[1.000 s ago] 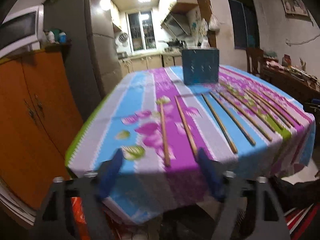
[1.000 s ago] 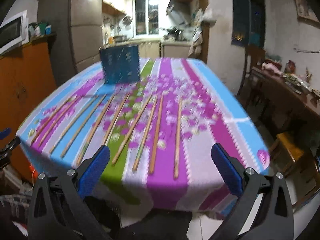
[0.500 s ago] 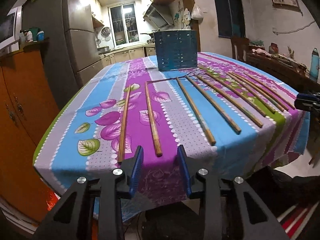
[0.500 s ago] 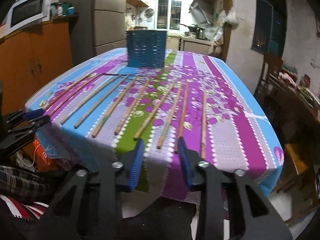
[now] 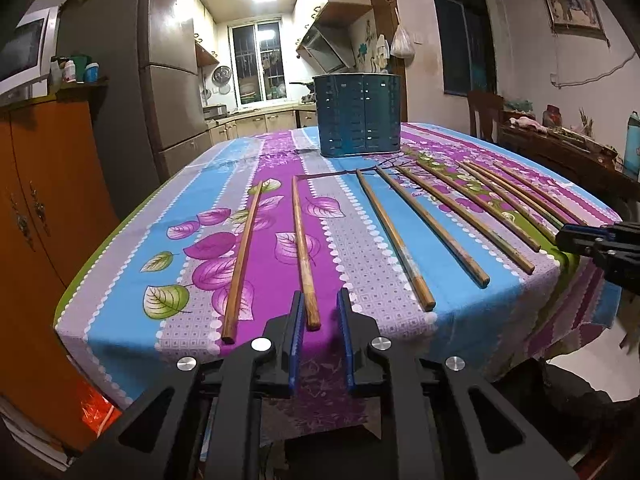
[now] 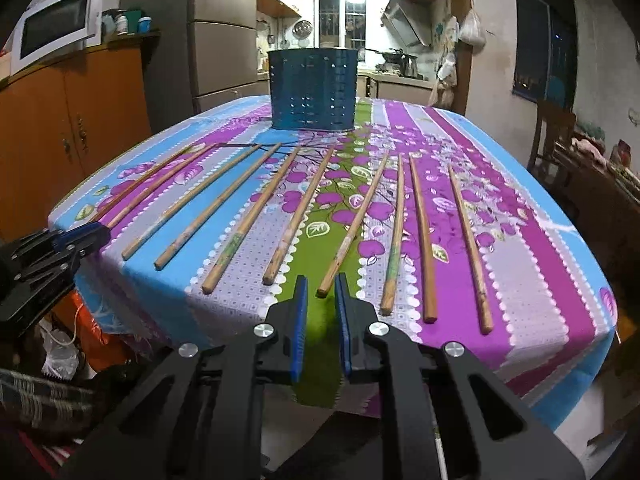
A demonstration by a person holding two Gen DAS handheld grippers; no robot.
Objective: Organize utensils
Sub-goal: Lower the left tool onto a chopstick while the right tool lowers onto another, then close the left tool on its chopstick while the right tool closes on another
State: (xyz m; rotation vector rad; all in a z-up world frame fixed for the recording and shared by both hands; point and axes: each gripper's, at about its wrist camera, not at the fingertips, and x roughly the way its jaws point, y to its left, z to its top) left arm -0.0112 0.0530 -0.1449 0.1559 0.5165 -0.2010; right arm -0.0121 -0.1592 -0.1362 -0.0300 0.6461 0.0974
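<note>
Mostly slender wooden chopsticks (image 5: 305, 249) — perforated holder (image 5: 359, 115)

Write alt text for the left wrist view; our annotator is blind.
The left gripper, slightly open, reaches a chopstick lying on a flowered tablecloth. More chopsticks fan out beside it, and a blue holder stands behind.

Both grippers level, jaws narrowed to a slim gap with nothing between them.

The left gripper (image 5: 319, 304) points forward with its blue-padded fingers (image 5: 297, 320) nearly parallel and a narrow slot left between the jaws; the right gripper (image 6: 321, 290) holds the same pose, its pads (image 6: 301, 300) close but not touching. Each shows in the other's view, off to the outer side of the jaws, also drawn almost closed.
</note>
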